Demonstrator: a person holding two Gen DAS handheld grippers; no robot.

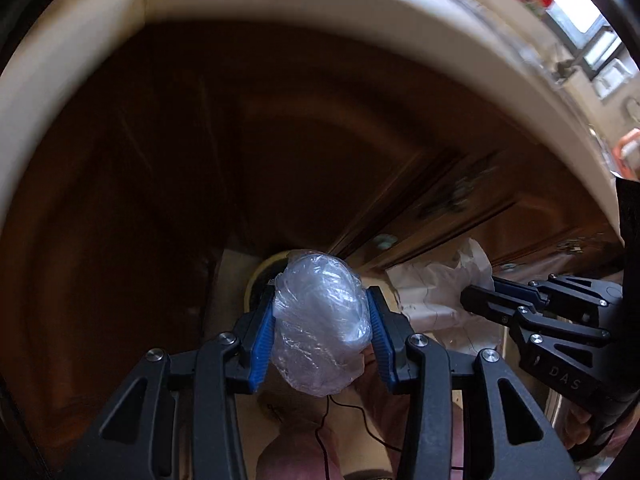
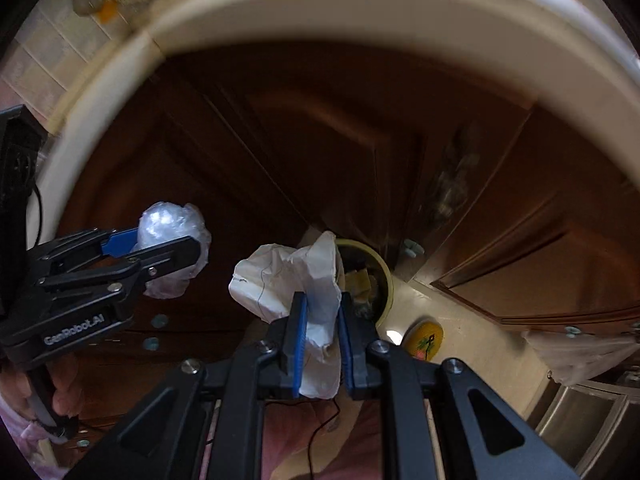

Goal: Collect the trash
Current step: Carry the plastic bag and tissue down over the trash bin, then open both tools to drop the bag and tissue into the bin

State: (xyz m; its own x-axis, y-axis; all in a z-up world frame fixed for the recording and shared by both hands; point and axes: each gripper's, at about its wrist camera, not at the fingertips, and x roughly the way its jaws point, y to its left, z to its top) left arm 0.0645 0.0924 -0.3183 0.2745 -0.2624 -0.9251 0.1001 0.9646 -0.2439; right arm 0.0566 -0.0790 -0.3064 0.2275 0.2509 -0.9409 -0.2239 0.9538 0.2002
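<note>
Brown cupboard doors (image 2: 360, 152) back the yellow bin (image 2: 370, 276), above which left tool (image 1: 322, 318) clenches balled plastic wrap (image 1: 320, 320) and right tool (image 2: 323, 340) pinches crumpled paper (image 2: 296, 280); an off-centre release might miss its narrow mouth.

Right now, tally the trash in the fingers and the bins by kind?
Clear plastic wad: 1, in the left gripper
White crumpled paper: 1, in the right gripper
Yellow-rimmed bin: 1, on the floor
Total: 3
</note>
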